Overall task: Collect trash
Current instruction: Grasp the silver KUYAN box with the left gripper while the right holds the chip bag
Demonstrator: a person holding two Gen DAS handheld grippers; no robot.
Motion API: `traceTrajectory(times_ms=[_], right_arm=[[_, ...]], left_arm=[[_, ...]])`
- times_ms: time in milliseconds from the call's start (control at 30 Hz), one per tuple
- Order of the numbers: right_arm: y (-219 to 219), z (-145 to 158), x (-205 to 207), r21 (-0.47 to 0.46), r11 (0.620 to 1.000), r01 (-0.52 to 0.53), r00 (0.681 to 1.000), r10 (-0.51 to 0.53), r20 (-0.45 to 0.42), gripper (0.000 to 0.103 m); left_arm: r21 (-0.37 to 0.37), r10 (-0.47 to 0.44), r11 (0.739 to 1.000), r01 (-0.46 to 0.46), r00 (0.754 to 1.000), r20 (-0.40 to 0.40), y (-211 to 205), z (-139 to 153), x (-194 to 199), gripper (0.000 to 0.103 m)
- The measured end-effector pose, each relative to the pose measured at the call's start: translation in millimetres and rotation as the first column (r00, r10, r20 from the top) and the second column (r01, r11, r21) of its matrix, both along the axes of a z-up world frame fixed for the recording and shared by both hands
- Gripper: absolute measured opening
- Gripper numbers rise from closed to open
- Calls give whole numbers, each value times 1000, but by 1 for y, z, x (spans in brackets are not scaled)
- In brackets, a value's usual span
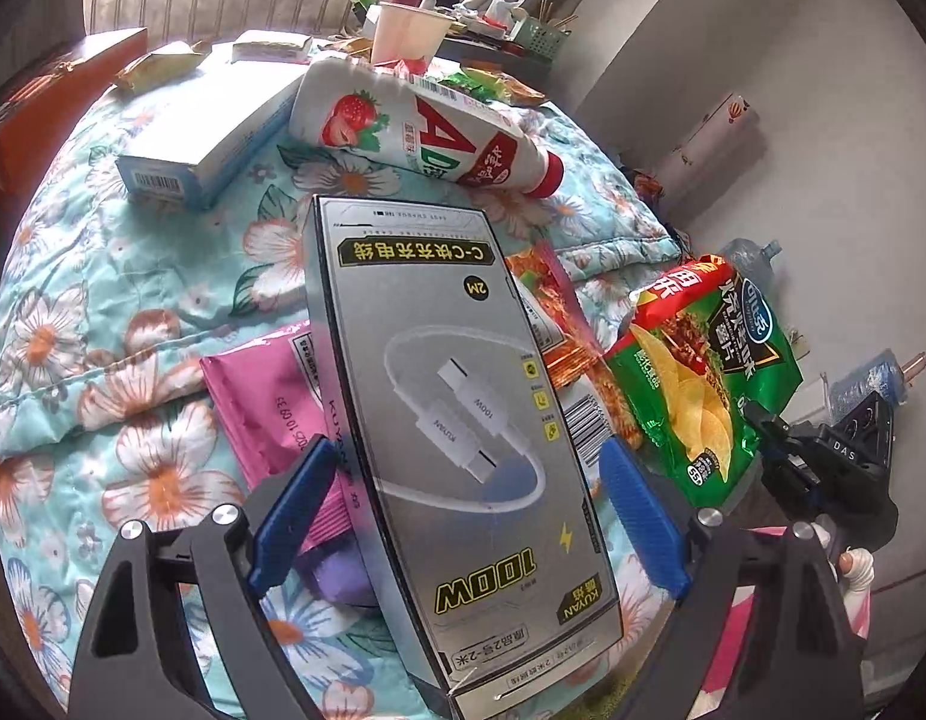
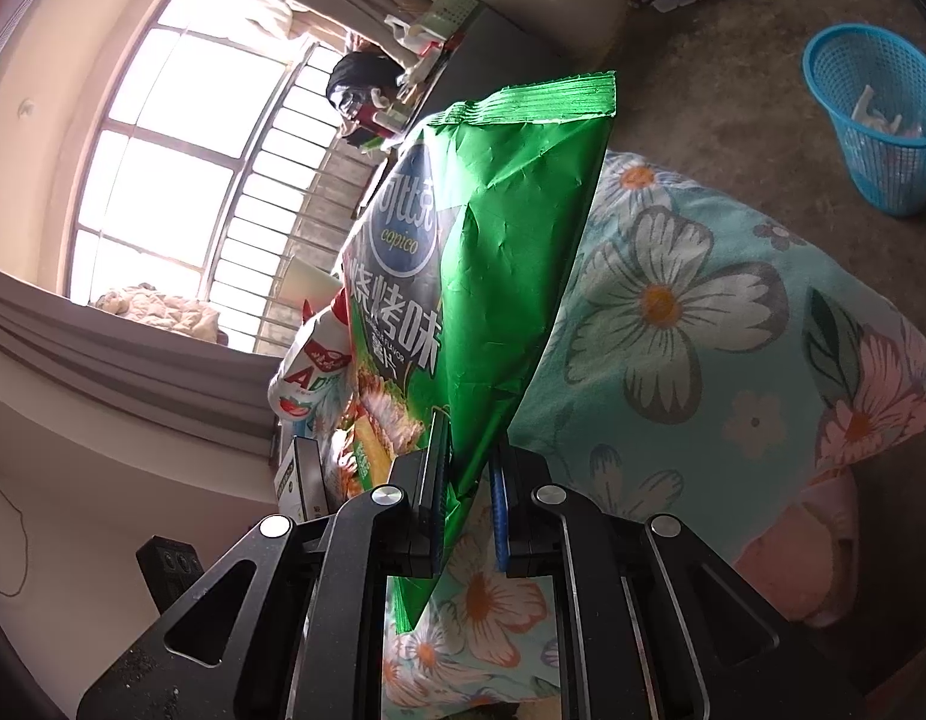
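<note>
Left gripper over a floral quilt, jaws spread wide either side of a silver cable box, blue pads not pressing on it. Box tilted, resting over a pink wrapper and an orange noodle packet. Beyond it, lying on its side, a white strawberry drink bottle; just left of that, a pale blue carton. Right gripper clamped tight on a corner of a green chip bag, bag held up above the quilt. Far right on the floor, well apart, a blue mesh basket
</note>
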State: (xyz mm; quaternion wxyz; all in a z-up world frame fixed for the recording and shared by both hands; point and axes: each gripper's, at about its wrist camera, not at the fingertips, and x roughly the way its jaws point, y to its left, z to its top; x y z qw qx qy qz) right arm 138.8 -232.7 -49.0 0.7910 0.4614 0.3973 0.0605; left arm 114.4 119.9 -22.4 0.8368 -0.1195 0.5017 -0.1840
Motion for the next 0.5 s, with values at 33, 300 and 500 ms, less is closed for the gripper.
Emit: traceTrajectory(times_ms=[33,300,500], right_arm=[[1,0,0,1,1000,1,1000,-1,-2,11],[2,-1,4,3,1000,-3,1000,3,-14,11],[-2,-7,5,18,1000,-6,1000,7,-21,11]], left_arm=[[4,-8,1000,8,1000,3,-3,0,2,87],[90,-113,990,110,993,32,-36,0,10,92],[139,-176,976,170,984,32,-60,-7,10,95]])
